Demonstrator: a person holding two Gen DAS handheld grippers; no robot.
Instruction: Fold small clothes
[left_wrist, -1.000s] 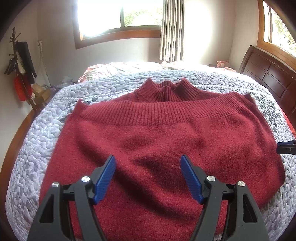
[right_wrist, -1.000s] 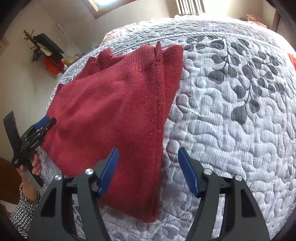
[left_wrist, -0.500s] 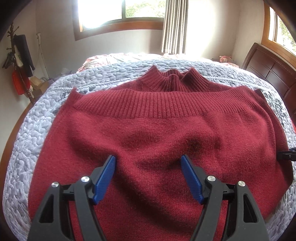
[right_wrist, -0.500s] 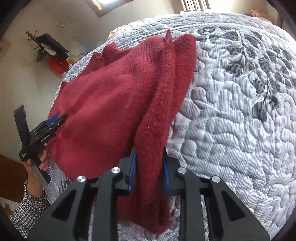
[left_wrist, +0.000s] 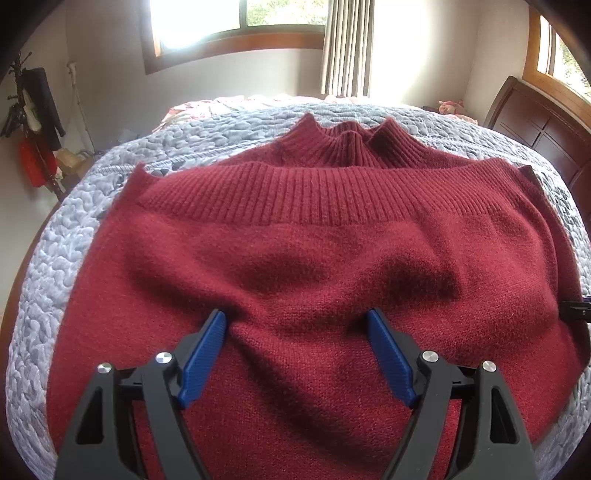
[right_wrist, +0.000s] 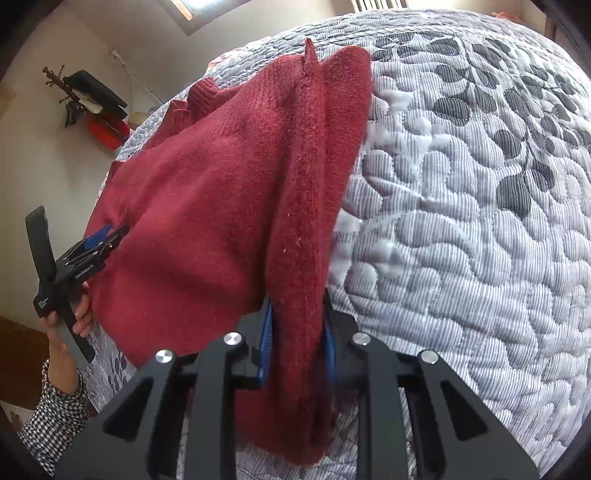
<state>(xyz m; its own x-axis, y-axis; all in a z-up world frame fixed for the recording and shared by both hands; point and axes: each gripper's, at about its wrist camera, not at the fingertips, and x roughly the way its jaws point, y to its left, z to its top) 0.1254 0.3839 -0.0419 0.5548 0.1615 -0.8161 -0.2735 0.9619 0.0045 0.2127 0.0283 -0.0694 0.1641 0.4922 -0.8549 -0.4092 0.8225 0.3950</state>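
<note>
A dark red knit sweater (left_wrist: 295, 258) lies folded on the quilted bed, its ribbed hem and collar toward the far side. My left gripper (left_wrist: 295, 325) is open at the near fold, blue pads (left_wrist: 207, 350) pressing into the bunched fabric on both sides. In the right wrist view, my right gripper (right_wrist: 297, 310) is shut on the side edge of the sweater (right_wrist: 207, 206), which rises in a ridge off the quilt. The left gripper (right_wrist: 103, 236) shows at the sweater's far side, held by a hand (right_wrist: 70, 317).
The grey-white quilt (right_wrist: 461, 221) spreads wide to the right of the sweater. A dark wooden headboard (left_wrist: 535, 125) stands at the right, windows (left_wrist: 236, 22) behind the bed. A coat stand (left_wrist: 33, 122) with clothes stands at the left wall.
My right gripper went from open to shut on the sweater's side edge and raised it. The left gripper moved forward until its pads dug into the near fold.
</note>
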